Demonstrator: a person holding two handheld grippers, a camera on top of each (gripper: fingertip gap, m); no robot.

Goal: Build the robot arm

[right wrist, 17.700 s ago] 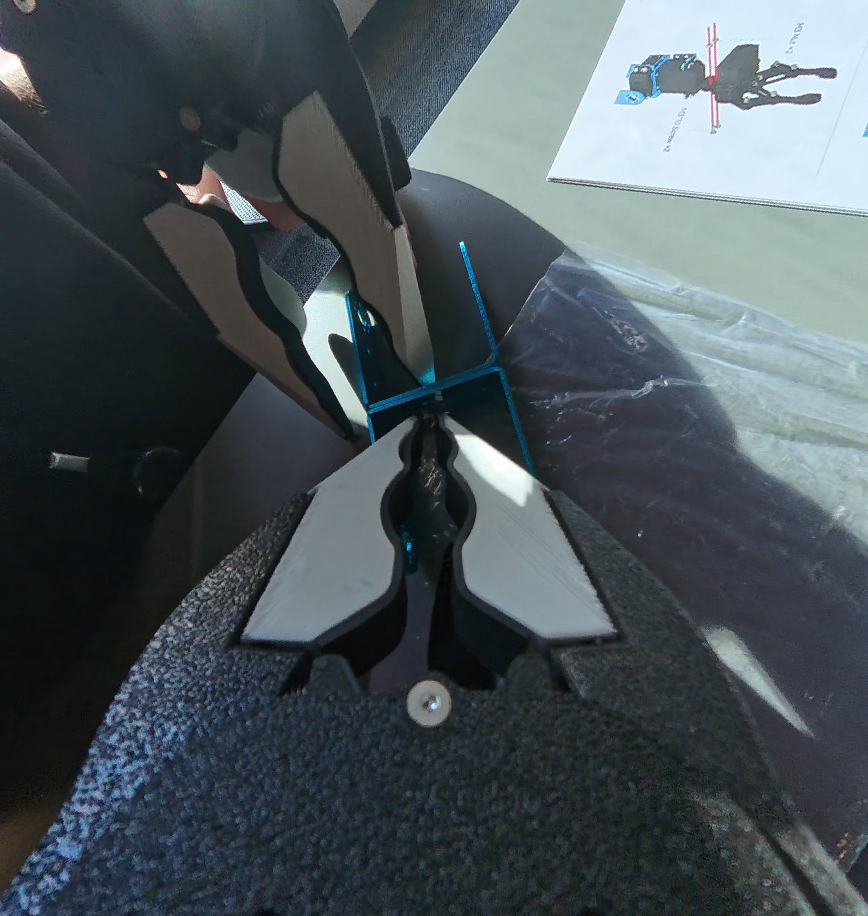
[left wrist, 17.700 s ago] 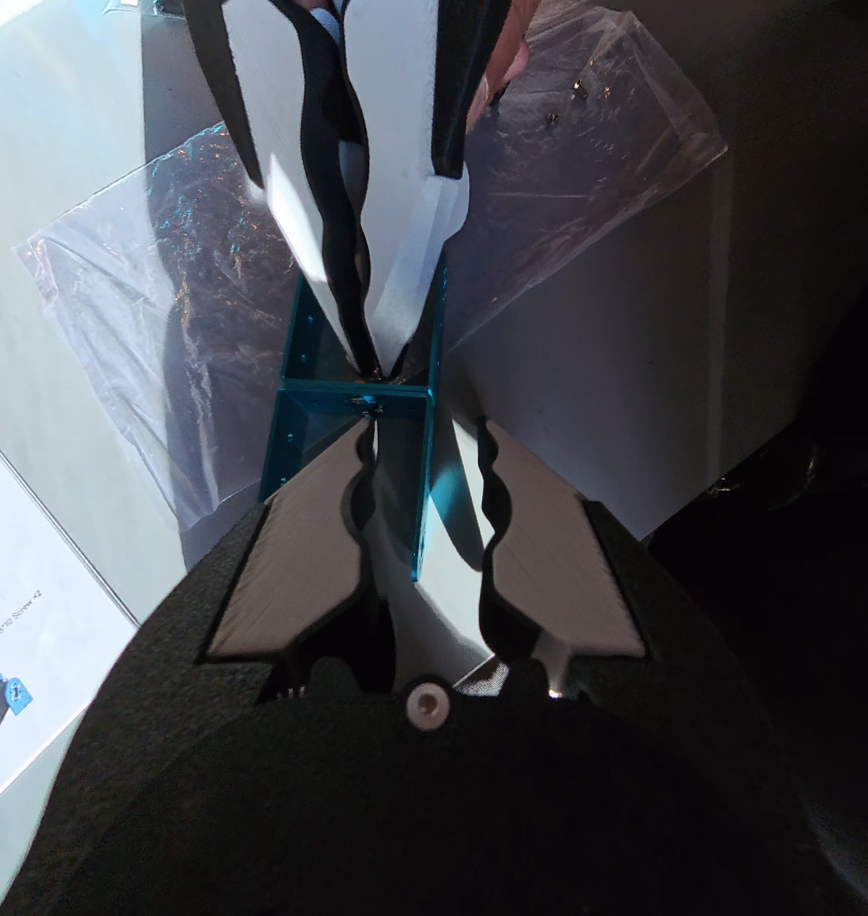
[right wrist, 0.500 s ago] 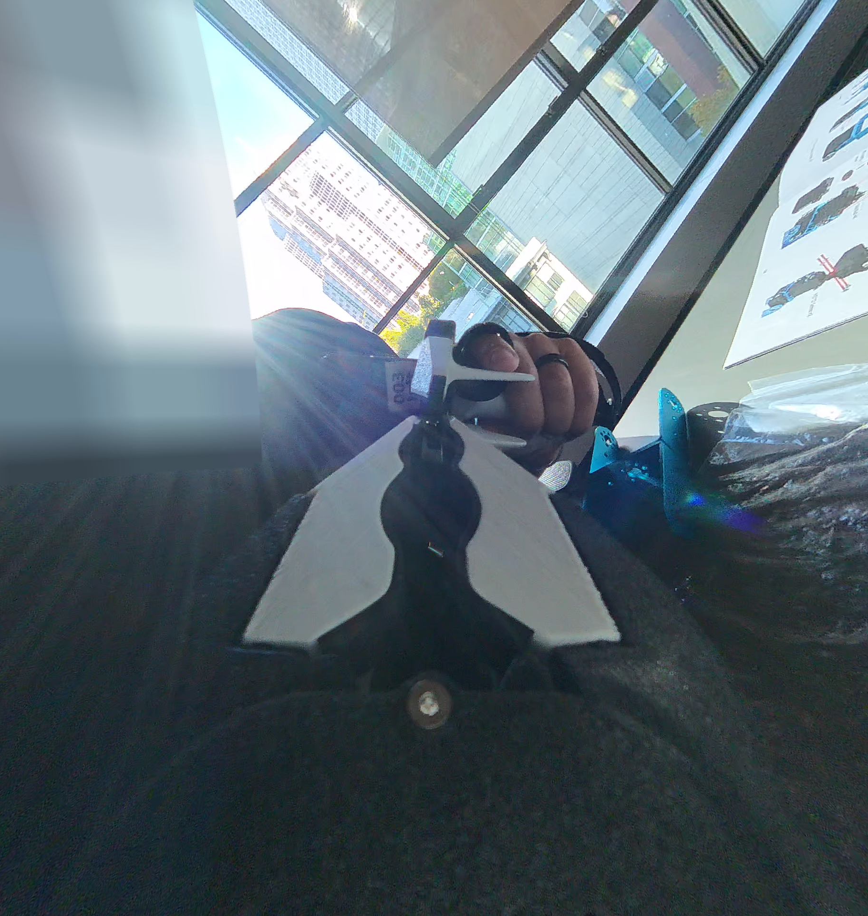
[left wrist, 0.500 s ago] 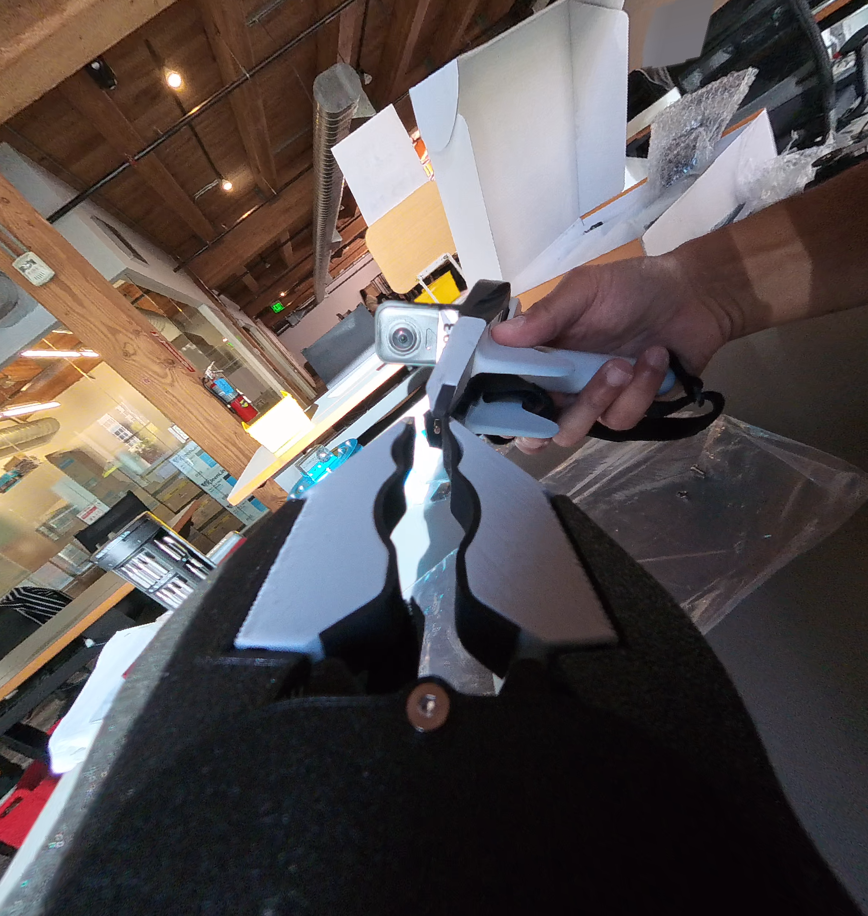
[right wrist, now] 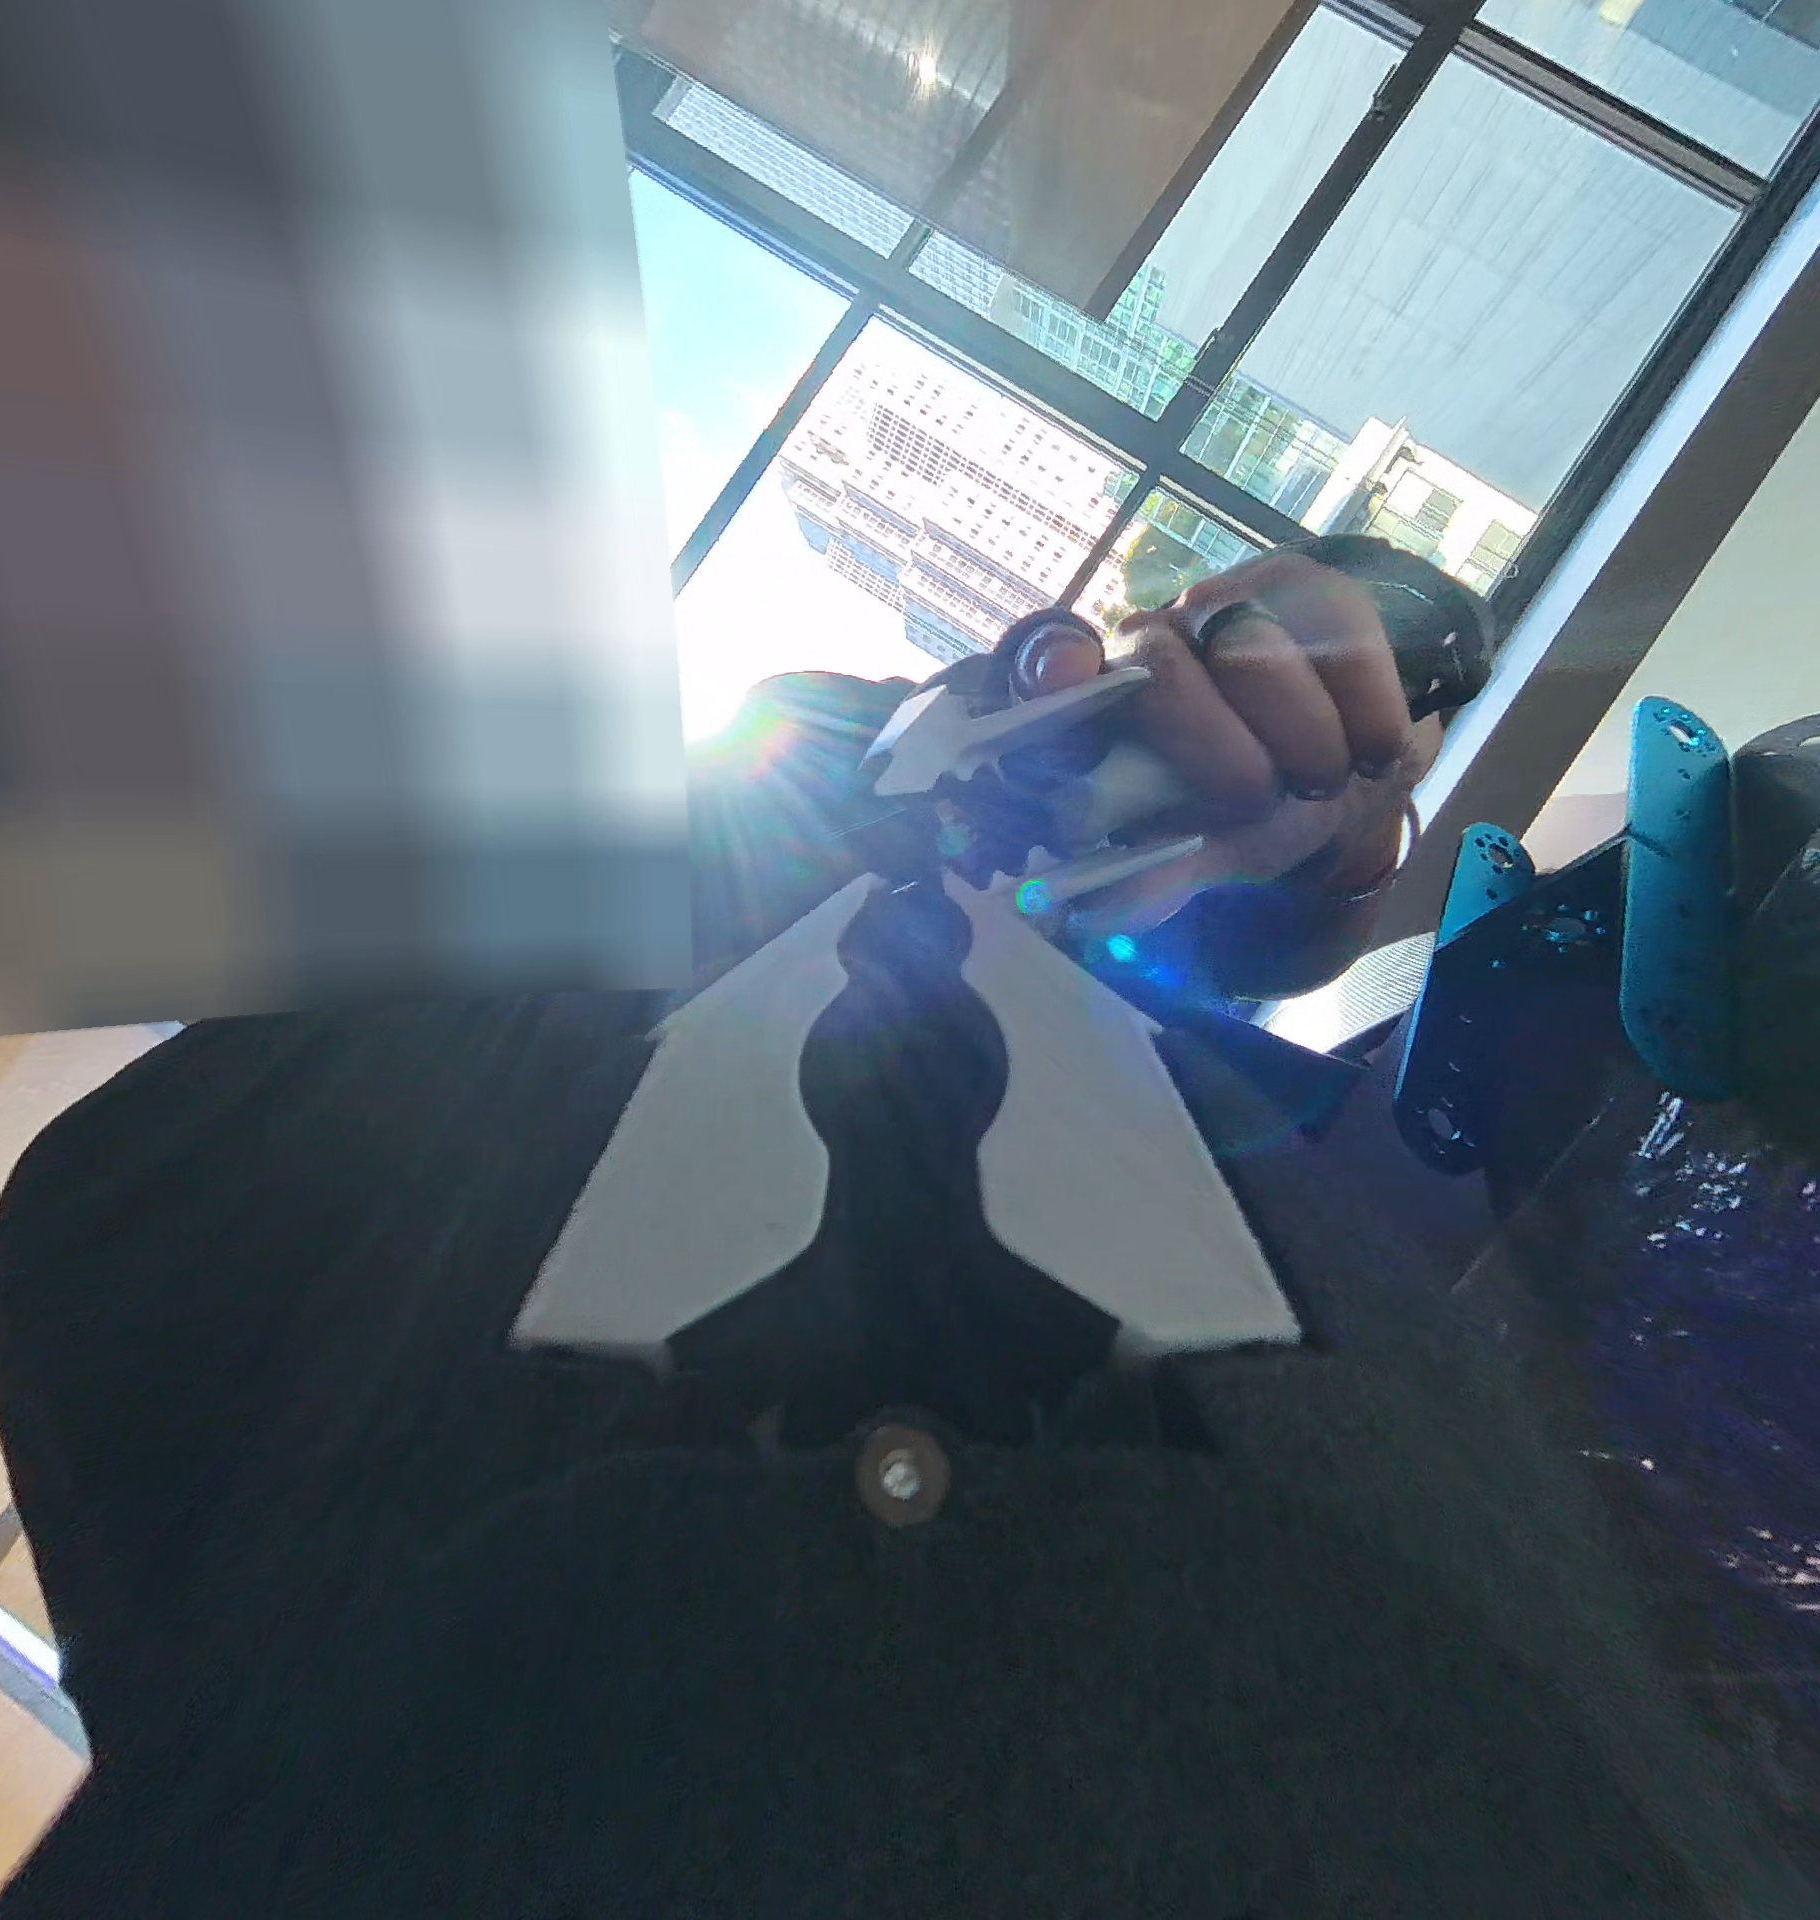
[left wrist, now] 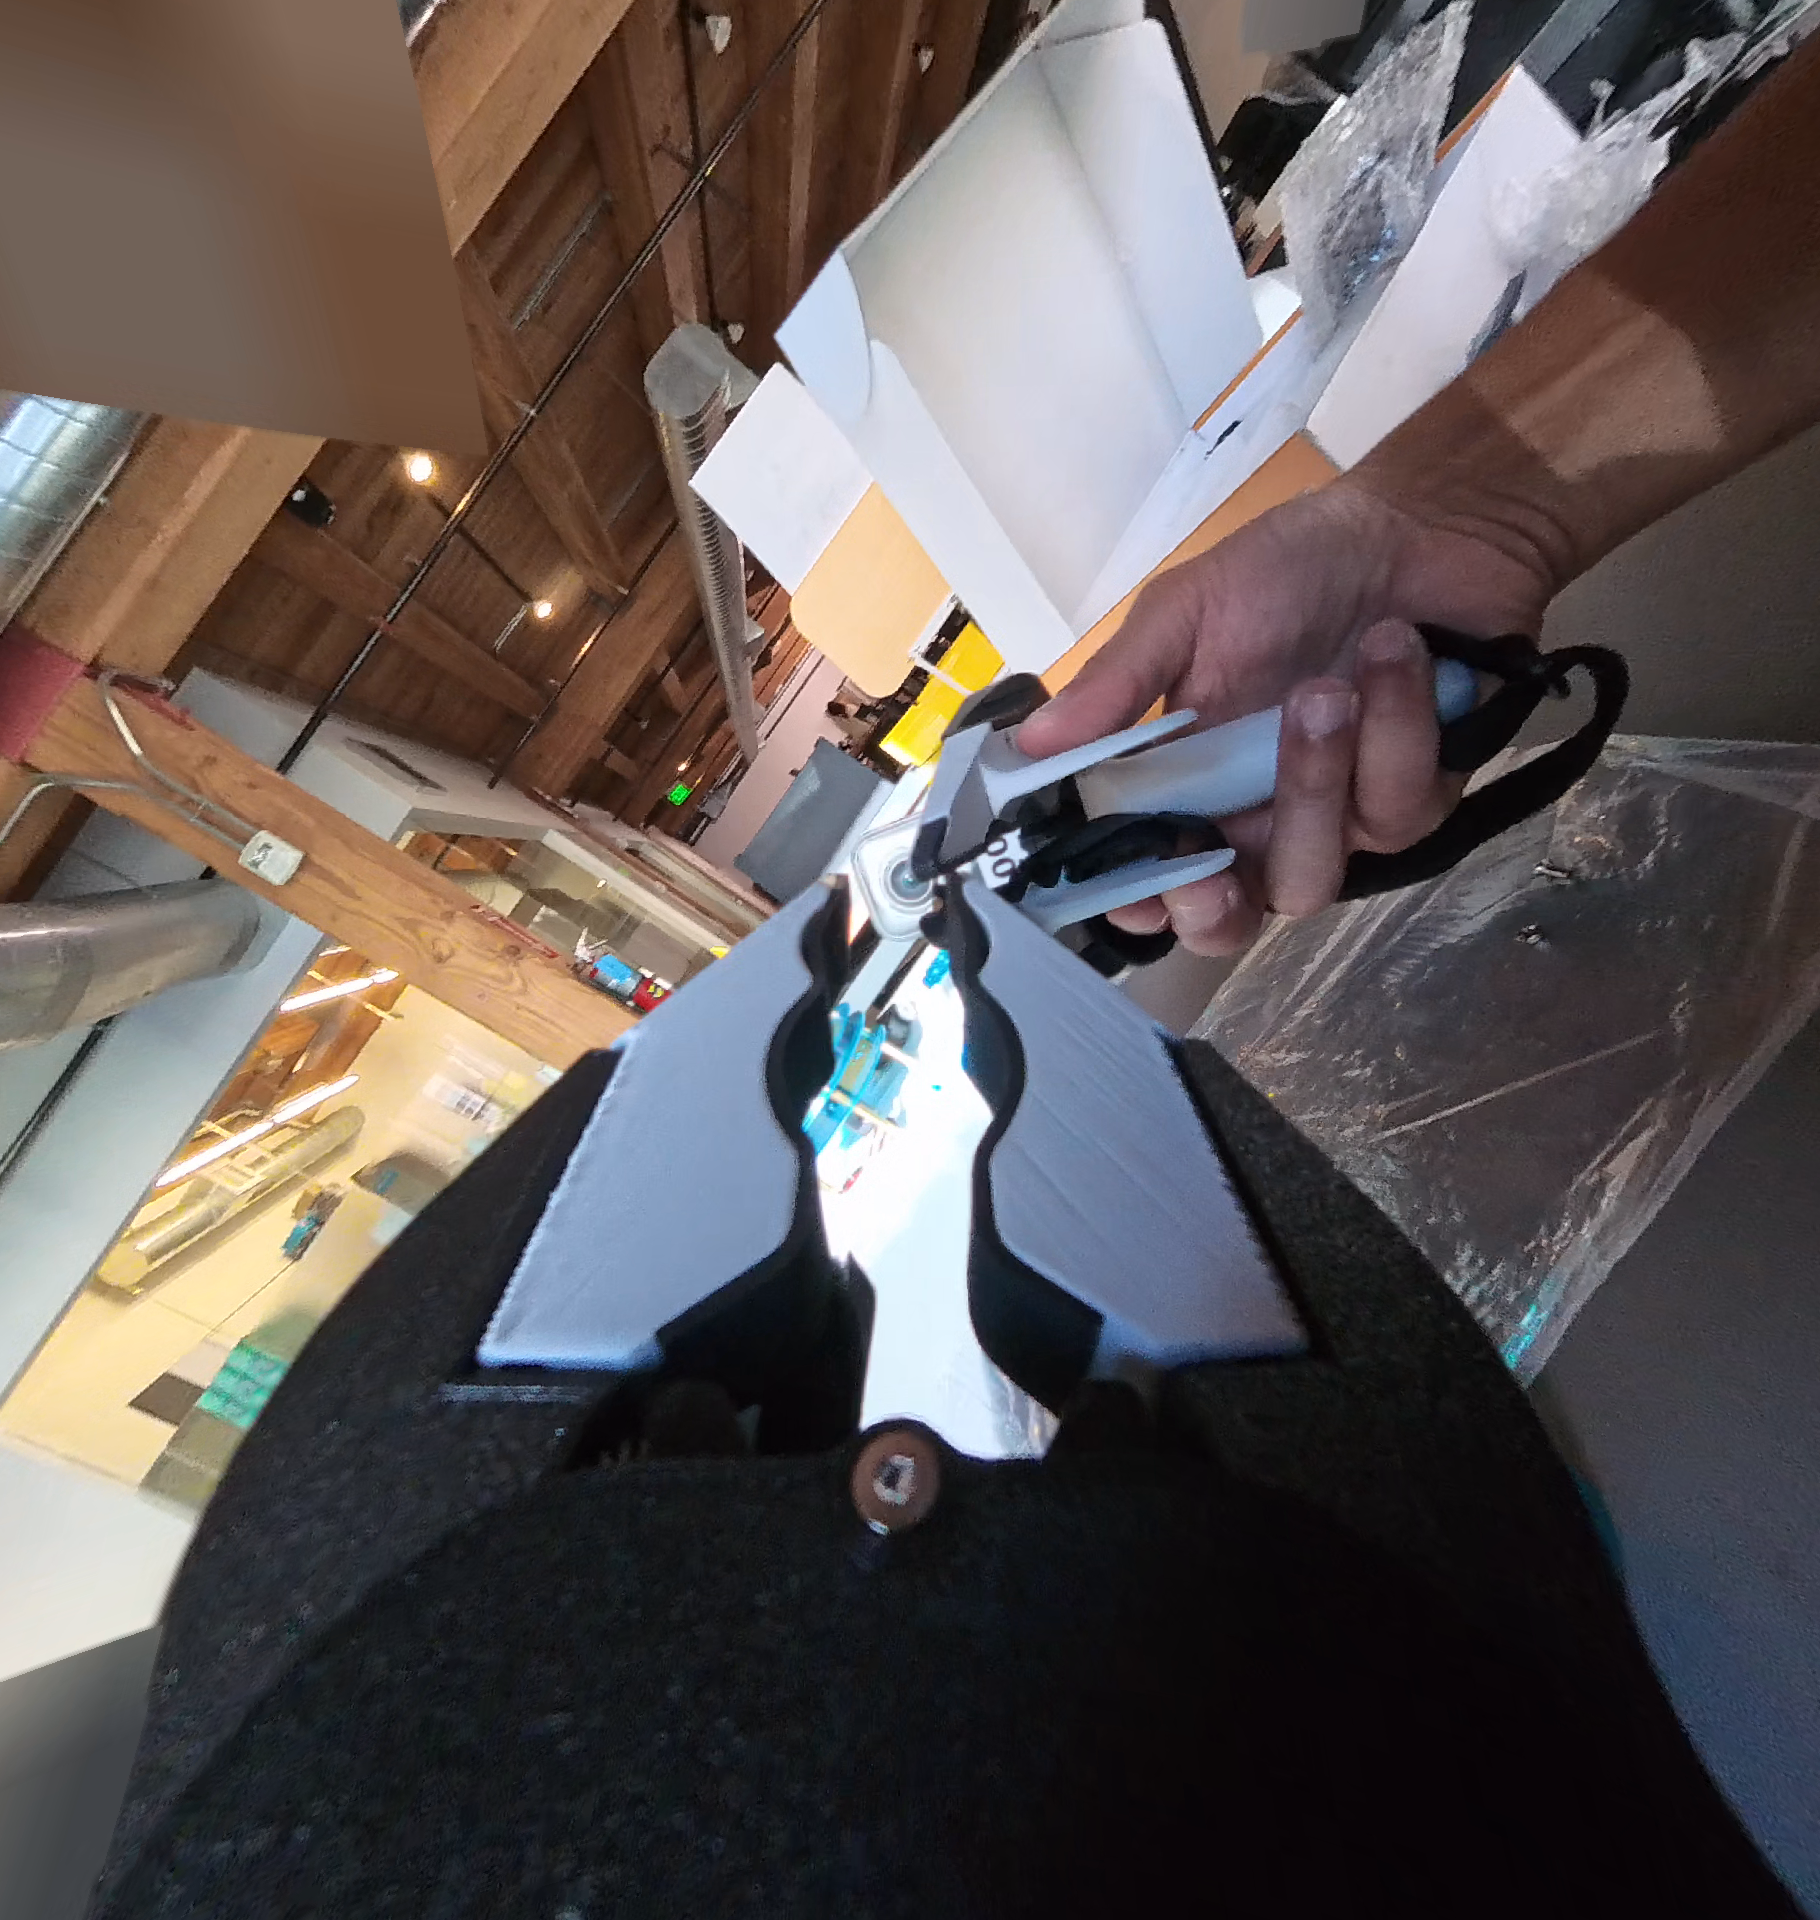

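Two grippers tip to tip: left gripper [left wrist: 890, 904] fingers apart, right gripper [right wrist: 911, 899] fingers together, both empty.

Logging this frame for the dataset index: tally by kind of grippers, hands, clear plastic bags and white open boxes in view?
Grippers: 2, left gripper and right gripper
Hands: 2, right hand, left hand
Clear plastic bags: 1, plastic bag
White open boxes: 1, white box
Total: 6

You have a grey table [left wrist: 1716, 1507] under you; a clear plastic bag [left wrist: 1508, 1039] lies flat on it, white boxes [left wrist: 1041, 312] behind.
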